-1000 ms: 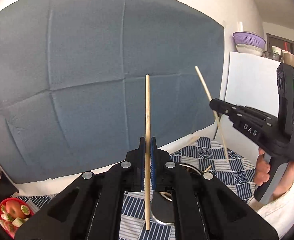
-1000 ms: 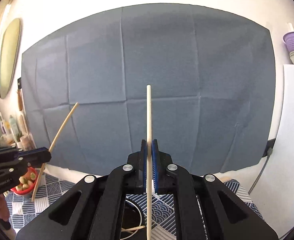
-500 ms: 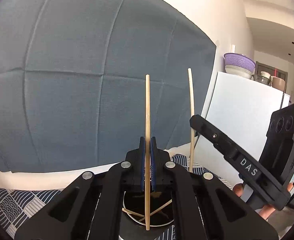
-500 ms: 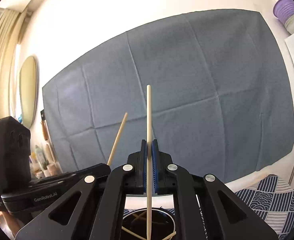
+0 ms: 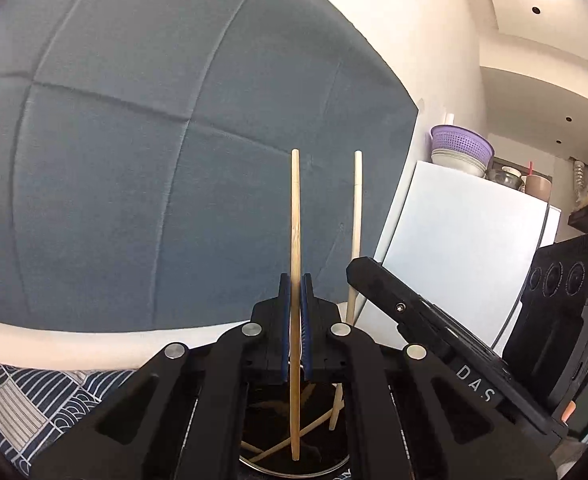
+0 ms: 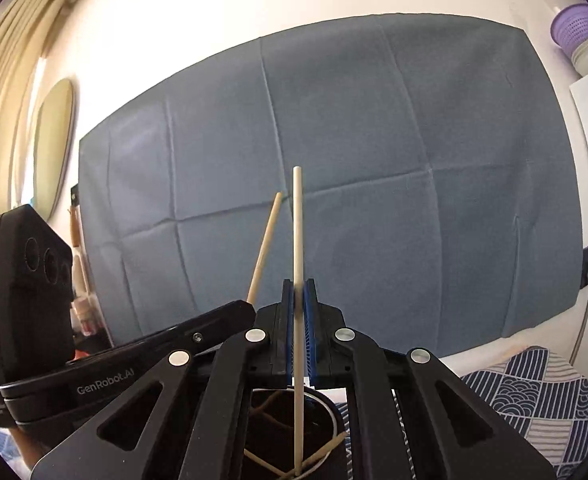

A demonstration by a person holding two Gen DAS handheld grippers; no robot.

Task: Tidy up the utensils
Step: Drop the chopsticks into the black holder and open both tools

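A grey-blue cloth [image 5: 153, 160] fills most of the frame in both wrist views, hung on a white wall [image 6: 253, 4]. At right in the left view stands a white fridge [image 5: 454, 248] with a purple basket [image 5: 460, 145] on top. A patterned tablecloth [image 6: 534, 392] shows at the lower right of the right view and the lower left of the left view.

At bottom centre of each view sits a dark round holder [image 5: 277, 432] with a metal rim, a few loose sticks lying across its inside.

The left gripper [image 5: 296, 312] fills the lower centre of its own view, its blue pads pressed together on a tan chopstick [image 5: 295, 240]. This stick stands upright, its lower end inside the holder's mouth.

The right gripper [image 6: 302, 312] is likewise clamped on a pale chopstick [image 6: 297, 248], upright, with its lower tip down in the holder [image 6: 277, 428] among the loose sticks.

In the left view the right gripper enters from the right, just beside the left one, the pale chopstick [image 5: 356, 220] rising from it. In the right view the left gripper comes in from the left, the tan chopstick [image 6: 265, 248] leaning right.
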